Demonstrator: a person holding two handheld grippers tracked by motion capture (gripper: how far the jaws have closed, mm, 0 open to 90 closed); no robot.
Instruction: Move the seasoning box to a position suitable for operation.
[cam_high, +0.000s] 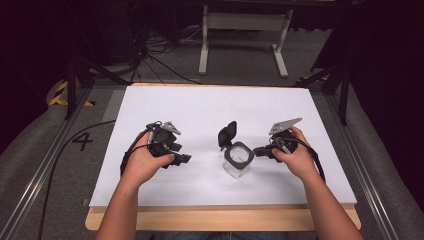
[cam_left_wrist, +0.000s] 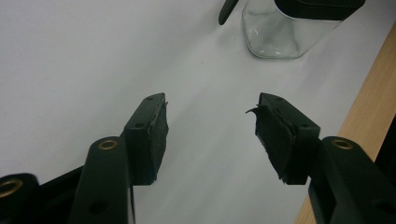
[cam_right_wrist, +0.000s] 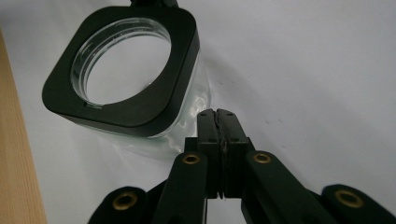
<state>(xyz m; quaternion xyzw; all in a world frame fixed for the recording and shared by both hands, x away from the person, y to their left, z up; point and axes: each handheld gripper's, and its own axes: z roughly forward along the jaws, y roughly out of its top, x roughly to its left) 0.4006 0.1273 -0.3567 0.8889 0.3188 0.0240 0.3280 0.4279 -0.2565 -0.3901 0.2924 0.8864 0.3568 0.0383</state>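
At the left of the high view, the left gripper (cam_high: 184, 158) rests on the white tabletop (cam_high: 200, 107) with its jaws spread apart and nothing between them. Right of it, at centre frame, stands the clear square glass jar with a black collar (cam_high: 237, 159), its black flip lid (cam_high: 227, 134) hinged up and open at the far side. At the right, the right gripper (cam_high: 256, 151), jaws pressed together on nothing, points at the jar's collar from just beside it. If the lid is to be closed, the work looks best done by steadying the glass body with the open gripper while the closed tip nudges the lid over gently, lest the light jar skid. A "4" (cam_high: 82, 141) marked on the grey surface at the far left is the sole legible writing; the jar shows no label.
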